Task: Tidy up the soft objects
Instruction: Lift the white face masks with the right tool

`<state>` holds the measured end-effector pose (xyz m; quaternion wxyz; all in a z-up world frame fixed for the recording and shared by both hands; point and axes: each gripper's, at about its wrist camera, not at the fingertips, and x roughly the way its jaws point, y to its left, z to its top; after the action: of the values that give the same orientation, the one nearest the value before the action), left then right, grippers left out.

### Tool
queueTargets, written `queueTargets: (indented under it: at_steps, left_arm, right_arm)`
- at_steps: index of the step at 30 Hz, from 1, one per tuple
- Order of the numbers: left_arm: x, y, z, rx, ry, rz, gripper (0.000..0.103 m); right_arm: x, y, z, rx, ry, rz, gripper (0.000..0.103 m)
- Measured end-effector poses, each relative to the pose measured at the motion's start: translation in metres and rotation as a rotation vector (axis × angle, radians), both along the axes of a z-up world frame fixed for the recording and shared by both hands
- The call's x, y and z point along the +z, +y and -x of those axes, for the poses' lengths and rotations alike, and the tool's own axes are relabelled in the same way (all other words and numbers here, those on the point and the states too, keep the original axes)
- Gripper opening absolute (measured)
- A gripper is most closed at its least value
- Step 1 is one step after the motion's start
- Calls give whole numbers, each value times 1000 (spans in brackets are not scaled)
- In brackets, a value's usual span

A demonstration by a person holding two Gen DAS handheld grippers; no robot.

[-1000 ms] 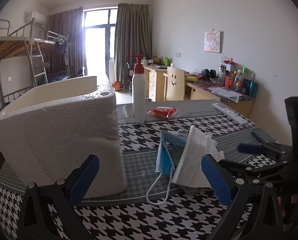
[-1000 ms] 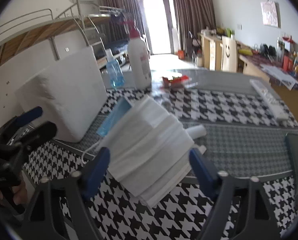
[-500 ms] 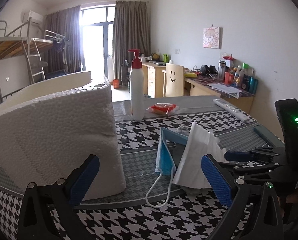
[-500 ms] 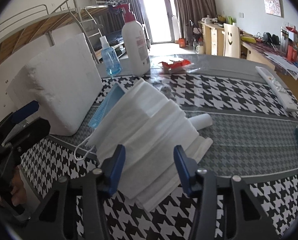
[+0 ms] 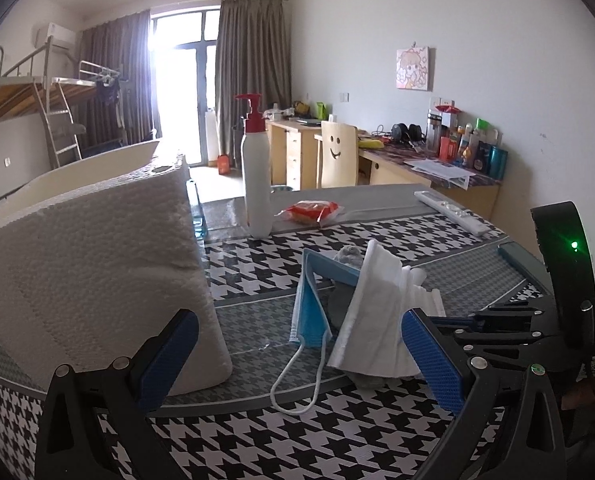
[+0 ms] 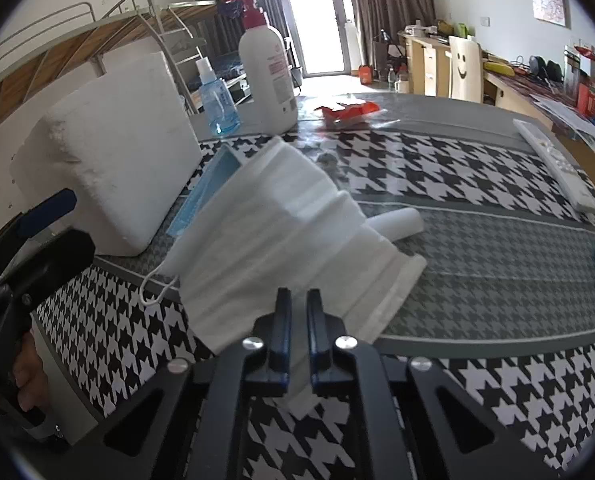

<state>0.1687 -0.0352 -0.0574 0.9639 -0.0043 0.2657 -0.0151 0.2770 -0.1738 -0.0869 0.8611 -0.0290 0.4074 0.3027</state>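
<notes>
Right gripper (image 6: 297, 304) clamped on white mask's (image 6: 281, 220) near edge, mask lifted

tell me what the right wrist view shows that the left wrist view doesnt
Only the right wrist view shows the small blue spray bottle standing beside the pump bottle, the white tube lying behind the masks, and the right claw shut on the near edge of the white masks.

Only the left wrist view shows the left claw open, nothing between its pads, and the poster in full.

Both show the foam block, the pump bottle, the red packet, the blue mask, the remote and the houndstooth table.
</notes>
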Motion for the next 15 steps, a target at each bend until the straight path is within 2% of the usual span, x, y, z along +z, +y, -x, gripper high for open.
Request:
queueTargets:
  at_steps: [4,8,10,11,12,13,14,15]
  left_arm:
    - [0,-4,-1,-6,2,-5,102]
    - [1,-7,1,-3,-2,-9,102]
    - [1,-8,2,-4,-6,-9,102]
    - [1,-8,3,-4,-8,-10,102]
    - [1,-8,4,-3,-9,-11,102]
    - [1,-8,5,-3,-9,-12,102]
    - [1,-7,6,-1,-10,-12,102]
    - [1,-6,7,2,-11,-11,102]
  right_arm:
    - [5,-9,1,-20,-14,-12,5]
    - [6,-19,-2,-48,26,-52,5]
    - [6,-20,-4,-52,47,-85,9]
    - [7,-20,-4,-49,48,-93,15]
    - [8,-19,-4,-51,45,-92,29]
    - [9,-17,-4,-55,41,-92,37]
    - [10,-15,-4,-52,35,-99,53]
    - [10,-12,-4,-48,35,-105,60]
